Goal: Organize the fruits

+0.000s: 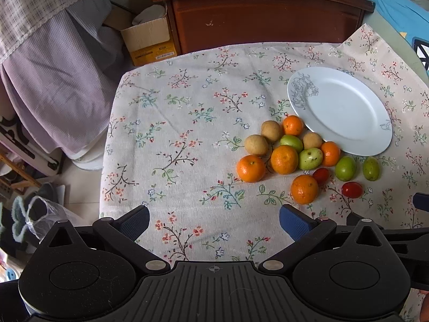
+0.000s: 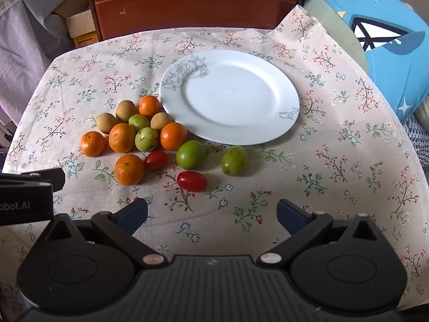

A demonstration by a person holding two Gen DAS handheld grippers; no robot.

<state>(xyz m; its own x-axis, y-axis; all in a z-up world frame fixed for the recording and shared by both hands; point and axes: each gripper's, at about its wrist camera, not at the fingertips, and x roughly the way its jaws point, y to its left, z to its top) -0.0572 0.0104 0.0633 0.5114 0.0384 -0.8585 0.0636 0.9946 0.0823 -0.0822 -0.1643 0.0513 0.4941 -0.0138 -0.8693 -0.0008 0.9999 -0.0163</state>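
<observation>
A white plate (image 2: 230,123) (image 1: 346,134) with a grey flower print lies bare on the floral cloth. Left of it sits a cluster of fruit: several oranges (image 2: 129,169) (image 1: 304,189), several green fruits (image 2: 189,154) (image 1: 345,168), three brown round fruits (image 2: 125,110) (image 1: 256,145) and two red cherry tomatoes (image 2: 192,181) (image 1: 351,189). My right gripper (image 2: 211,214) is open above the cloth, just short of the near tomato. My left gripper (image 1: 214,221) is open too, left of the fruit, holding nothing. Its body (image 2: 26,196) shows at the right view's left edge.
A dark wooden cabinet (image 1: 262,13) stands behind the table. An open cardboard box (image 1: 148,37) and lilac cloth (image 1: 53,80) lie at the back left. A blue cushion (image 2: 388,40) rests at the right. Floor clutter and a plastic bag (image 1: 45,214) sit left of the table.
</observation>
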